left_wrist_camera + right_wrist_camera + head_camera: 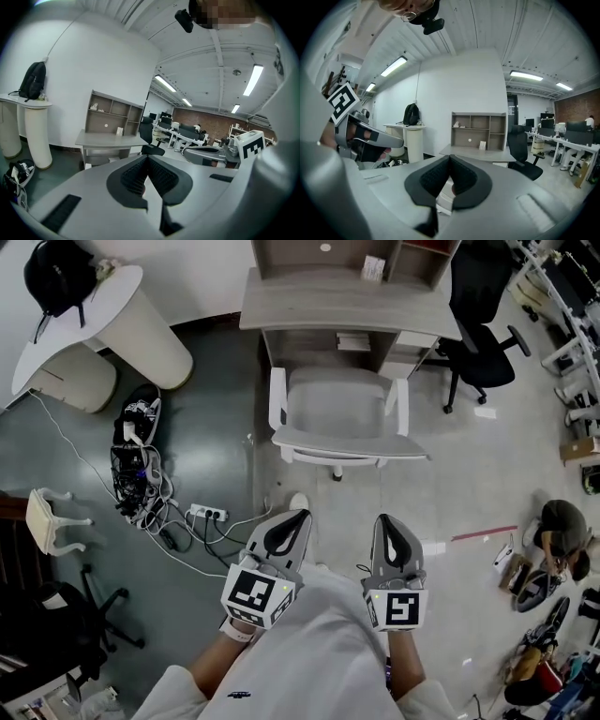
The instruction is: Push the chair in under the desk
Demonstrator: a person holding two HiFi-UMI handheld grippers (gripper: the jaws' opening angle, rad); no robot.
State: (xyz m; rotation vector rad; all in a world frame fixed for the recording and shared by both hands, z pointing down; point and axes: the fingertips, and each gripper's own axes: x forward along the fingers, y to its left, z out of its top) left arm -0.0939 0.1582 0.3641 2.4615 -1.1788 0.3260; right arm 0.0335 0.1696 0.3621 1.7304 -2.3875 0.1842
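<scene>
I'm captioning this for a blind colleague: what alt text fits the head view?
Seen from above, a white chair stands pulled out from a grey desk. The left gripper and right gripper, fingers shut and empty, point toward its back without touching it.

We can read no text or number; the left cube (255,594) and right cube (395,607) bear only square markers.

Your head cam looks steeply down from well back of the desk (347,301), which sits at frame top. The cam on your left gripper (296,517) looks low along the jaws towards the desk (left of centre there). The cam on your right gripper (385,521) does likewise, with the desk just right of centre. All three views share the desk and its shelf unit (352,254).
</scene>
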